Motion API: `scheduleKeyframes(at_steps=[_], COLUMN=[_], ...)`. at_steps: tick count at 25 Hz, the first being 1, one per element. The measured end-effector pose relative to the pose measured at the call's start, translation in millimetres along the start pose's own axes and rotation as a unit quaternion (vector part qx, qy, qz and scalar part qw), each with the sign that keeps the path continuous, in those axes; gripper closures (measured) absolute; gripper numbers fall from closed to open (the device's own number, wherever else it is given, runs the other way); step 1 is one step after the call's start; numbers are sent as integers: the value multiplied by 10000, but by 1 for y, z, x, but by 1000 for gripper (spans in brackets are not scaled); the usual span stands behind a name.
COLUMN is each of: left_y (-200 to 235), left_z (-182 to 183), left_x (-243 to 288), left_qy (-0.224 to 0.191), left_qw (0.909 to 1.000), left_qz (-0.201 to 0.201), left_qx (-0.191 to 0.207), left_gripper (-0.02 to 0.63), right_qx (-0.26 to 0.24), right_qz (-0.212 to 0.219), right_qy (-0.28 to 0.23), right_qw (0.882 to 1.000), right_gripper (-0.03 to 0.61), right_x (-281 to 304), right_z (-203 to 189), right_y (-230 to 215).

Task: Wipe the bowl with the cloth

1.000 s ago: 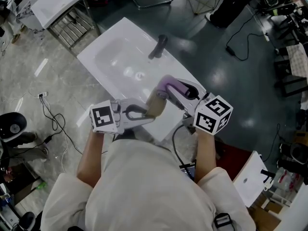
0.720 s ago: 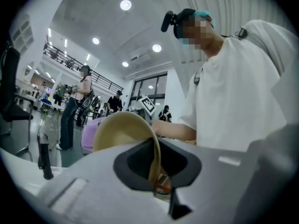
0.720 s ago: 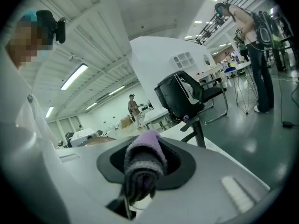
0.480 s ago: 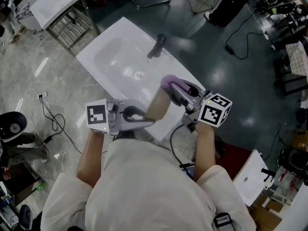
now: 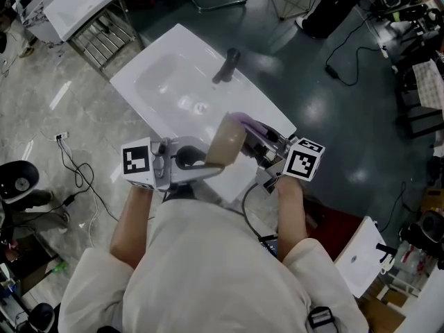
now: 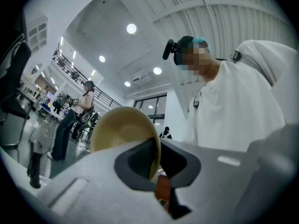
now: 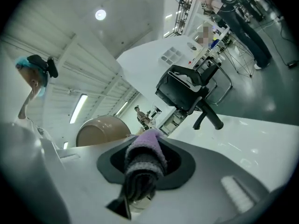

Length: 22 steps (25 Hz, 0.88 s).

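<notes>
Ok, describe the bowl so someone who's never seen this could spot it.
Start at the long white sink below the person. Over its near edge, the left gripper, jaws just closing further, pinches the bowl by its rim. It is tan, smooth and round, unlike the purple cloth beside it.

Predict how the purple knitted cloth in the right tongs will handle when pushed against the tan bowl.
Probably floppy: the purple knitted cloth bunches into folds where the right tongs pinch it. Likely light and grippy rather than slippery, given its fuzzy ribbed weave. It should mould to the smooth tan bowl.
</notes>
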<state>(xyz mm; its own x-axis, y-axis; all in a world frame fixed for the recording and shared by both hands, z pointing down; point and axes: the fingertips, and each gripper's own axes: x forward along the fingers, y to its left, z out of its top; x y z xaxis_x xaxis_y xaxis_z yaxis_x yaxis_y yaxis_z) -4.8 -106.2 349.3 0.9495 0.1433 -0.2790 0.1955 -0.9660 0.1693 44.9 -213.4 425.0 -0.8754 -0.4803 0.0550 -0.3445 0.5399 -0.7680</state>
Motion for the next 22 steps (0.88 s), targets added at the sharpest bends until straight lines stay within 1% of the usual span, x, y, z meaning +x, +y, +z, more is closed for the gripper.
scheduleKeyframes(at_steps=[5, 11, 16, 19, 22], left_y=[20, 45, 55, 63, 71], left_z=[1, -10, -19, -26, -36], left_x=[-1, -10, -18, -23, -29], left_qy=[-69, 114, 209, 338, 636], left_qw=[9988, 9941, 9915, 9873, 9816], left_qz=[493, 1079, 1280, 1549, 1801], left_qx=[39, 23, -53, -59, -40], left_gripper=[603, 603, 604, 604, 604], right_qx=[198, 365, 232, 164, 136], right_qz=[87, 330, 240, 303, 443], right_qy=[205, 537, 655, 725, 728], right_qw=[9996, 9973, 9973, 9968, 9963], right_gripper=[480, 480, 480, 480, 479], right_x=[3, 14, 14, 13, 11], right_z=[-17, -46, -49, -51, -52], right_y=[-1, 10, 11, 19, 32])
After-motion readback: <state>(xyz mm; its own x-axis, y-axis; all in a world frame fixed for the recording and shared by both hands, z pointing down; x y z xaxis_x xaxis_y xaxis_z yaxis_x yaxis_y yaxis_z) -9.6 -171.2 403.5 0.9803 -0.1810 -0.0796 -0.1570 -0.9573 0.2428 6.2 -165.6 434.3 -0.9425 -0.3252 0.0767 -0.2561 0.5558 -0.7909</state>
